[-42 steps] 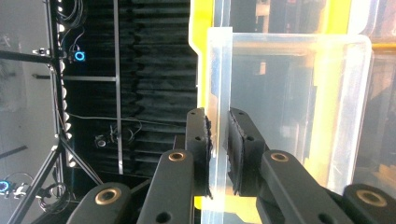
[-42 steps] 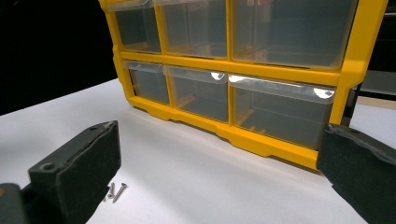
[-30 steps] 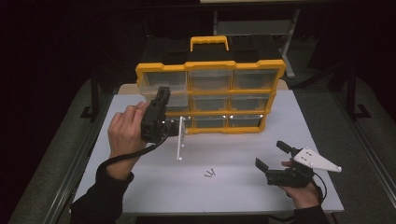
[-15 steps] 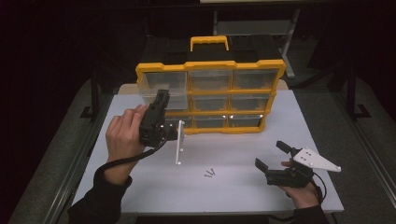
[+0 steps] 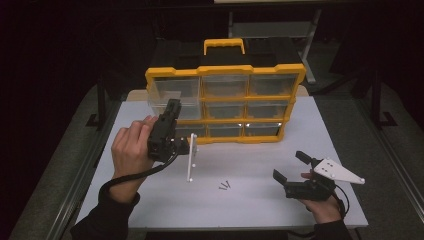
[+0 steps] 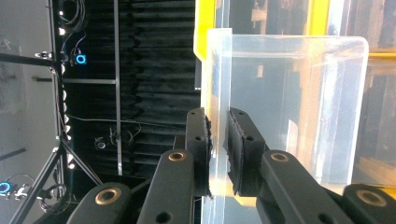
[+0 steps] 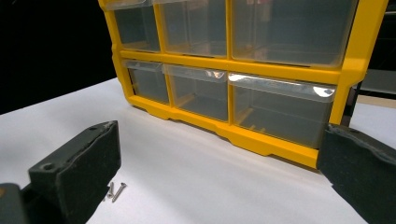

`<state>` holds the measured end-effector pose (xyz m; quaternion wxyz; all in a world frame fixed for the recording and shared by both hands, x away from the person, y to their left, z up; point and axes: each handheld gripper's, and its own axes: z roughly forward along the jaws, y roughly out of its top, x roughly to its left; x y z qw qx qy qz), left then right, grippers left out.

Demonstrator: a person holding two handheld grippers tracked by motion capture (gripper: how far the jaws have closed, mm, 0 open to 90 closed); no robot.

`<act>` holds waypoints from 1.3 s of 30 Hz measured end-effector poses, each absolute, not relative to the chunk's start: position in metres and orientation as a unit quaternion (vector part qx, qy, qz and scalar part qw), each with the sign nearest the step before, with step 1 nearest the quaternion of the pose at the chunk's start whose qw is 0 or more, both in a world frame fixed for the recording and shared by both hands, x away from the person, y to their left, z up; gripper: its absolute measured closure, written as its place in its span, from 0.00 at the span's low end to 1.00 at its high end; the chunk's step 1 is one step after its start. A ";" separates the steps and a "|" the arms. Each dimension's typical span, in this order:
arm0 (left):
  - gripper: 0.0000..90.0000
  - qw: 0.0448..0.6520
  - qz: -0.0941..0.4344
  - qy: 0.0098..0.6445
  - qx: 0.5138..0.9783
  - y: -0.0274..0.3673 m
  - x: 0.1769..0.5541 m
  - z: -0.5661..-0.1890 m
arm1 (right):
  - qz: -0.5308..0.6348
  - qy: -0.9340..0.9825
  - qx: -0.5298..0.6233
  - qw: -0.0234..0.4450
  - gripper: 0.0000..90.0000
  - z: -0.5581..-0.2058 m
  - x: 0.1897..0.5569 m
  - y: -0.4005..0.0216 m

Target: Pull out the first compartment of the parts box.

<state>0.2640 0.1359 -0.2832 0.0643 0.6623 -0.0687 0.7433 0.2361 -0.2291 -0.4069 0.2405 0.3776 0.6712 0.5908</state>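
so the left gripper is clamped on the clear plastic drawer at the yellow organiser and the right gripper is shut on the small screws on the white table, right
Not quite. The left gripper is clamped on the clear plastic drawer at the yellow organiser, but the right gripper is open and holds nothing; the small screws lie loose on the white table, as the high view shows.

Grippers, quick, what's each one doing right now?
Left gripper: shut on the clear drawer, pinching its wall.
Right gripper: open, holding nothing, above the table near the screws.

No lettering seems readable anywhere, though the views are dim.
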 end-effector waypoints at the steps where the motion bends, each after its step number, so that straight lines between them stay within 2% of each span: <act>1: 0.88 0.063 0.743 -0.068 0.663 0.136 0.263 -0.283 | 0.590 0.671 0.378 0.241 0.00 -0.407 0.236 -0.229; 21: 0.87 0.070 0.743 -0.064 0.662 0.137 0.261 -0.284 | 0.589 0.673 0.377 0.240 0.00 -0.407 0.236 -0.229; 33: 0.74 0.070 0.742 -0.065 0.664 0.137 0.259 -0.286 | 0.589 0.673 0.377 0.240 0.00 -0.407 0.236 -0.228; 39: 0.71 0.076 0.743 -0.065 0.662 0.136 0.256 -0.286 | 0.589 0.673 0.377 0.240 0.00 -0.407 0.236 -0.228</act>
